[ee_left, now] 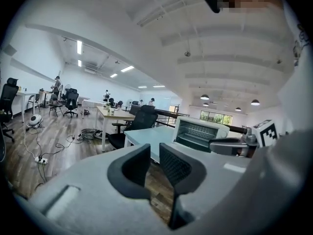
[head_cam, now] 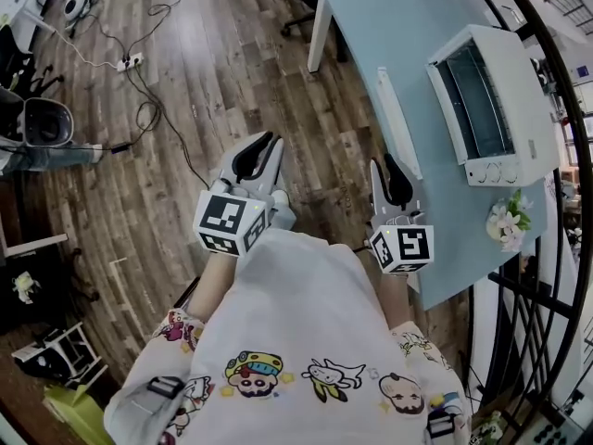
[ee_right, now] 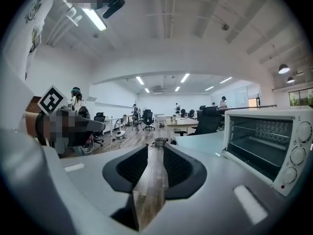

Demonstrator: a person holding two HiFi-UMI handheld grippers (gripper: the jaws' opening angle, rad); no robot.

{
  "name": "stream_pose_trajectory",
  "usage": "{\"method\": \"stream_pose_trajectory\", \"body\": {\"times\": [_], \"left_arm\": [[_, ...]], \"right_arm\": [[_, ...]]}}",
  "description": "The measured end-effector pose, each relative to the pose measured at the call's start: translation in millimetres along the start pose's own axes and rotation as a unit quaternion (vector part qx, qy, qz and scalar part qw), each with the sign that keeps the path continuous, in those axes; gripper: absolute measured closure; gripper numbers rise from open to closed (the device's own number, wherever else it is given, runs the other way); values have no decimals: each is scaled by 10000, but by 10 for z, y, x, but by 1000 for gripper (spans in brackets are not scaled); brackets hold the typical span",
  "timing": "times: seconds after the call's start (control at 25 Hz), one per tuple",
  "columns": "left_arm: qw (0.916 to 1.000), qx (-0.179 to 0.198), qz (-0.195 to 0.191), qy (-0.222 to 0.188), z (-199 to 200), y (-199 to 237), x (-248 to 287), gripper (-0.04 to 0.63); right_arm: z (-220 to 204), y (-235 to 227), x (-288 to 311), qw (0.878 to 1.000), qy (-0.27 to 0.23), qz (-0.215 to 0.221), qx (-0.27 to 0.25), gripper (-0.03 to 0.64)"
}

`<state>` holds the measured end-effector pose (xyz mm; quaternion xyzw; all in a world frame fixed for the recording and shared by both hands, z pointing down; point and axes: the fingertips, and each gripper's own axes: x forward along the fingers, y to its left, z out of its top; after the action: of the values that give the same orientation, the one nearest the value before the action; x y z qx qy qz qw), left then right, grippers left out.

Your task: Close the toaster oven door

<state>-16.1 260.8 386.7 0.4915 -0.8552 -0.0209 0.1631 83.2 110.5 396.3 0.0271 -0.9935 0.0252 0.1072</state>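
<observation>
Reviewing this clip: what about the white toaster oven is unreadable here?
- White toaster oven, its round dials: markings too small in the head and right gripper views.
- Oven's dial end: partly cut off by the right gripper view's edge; in the left gripper view, hidden behind the right gripper.

The toaster oven (ee_right: 274,141) runs off the right gripper view's edge, markings by its knobs (ee_right: 297,155) too small to read
</observation>
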Motion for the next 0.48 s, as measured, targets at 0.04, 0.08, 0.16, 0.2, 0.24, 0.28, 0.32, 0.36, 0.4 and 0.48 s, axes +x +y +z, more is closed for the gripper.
{"method": "stream_pose_trajectory", "body": {"times": [0.04, 0.08, 0.16, 0.2, 0.24, 0.28, 0.32, 0.36, 0.4, 0.48], "left_arm": [[10000, 6, -47, 19, 15, 70, 42, 545], [9999, 12, -99, 42, 24, 135, 81, 545], [9997, 26, -215, 105, 25, 251, 149, 540], [9995, 36, -271, 138, 19, 298, 174, 535], [9993, 52, -319, 162, 15, 340, 195, 533], [9992, 73, -356, 171, 16, 380, 211, 532], [9991, 96, -383, 165, 22, 421, 227, 532], [9990, 115, -400, 153, 31, 463, 242, 532], [9990, 120, -409, 145, 37, 501, 254, 532], [9990, 91, -413, 153, 31, 558, 265, 531]], "right_arm": [[-7, 1, 64, 10000, 25, -59, 20, 518], [-16, -2, 126, 9999, 48, -126, 56, 517], [-43, -12, 244, 9995, 98, -270, 139, 515], [-56, -15, 293, 9992, 122, -339, 163, 512], [-66, -18, 330, 9989, 139, -404, 175, 509], [-74, -22, 361, 9986, 146, -469, 181, 508], [-78, -28, 386, 9983, 146, -534, 185, 503], [-81, -34, 407, 9979, 145, -598, 195, 500], [-87, -38, 419, 9975, 149, -654, 217, 497], [-116, -42, 421, 9967, 199, -732, 281, 491]]}}
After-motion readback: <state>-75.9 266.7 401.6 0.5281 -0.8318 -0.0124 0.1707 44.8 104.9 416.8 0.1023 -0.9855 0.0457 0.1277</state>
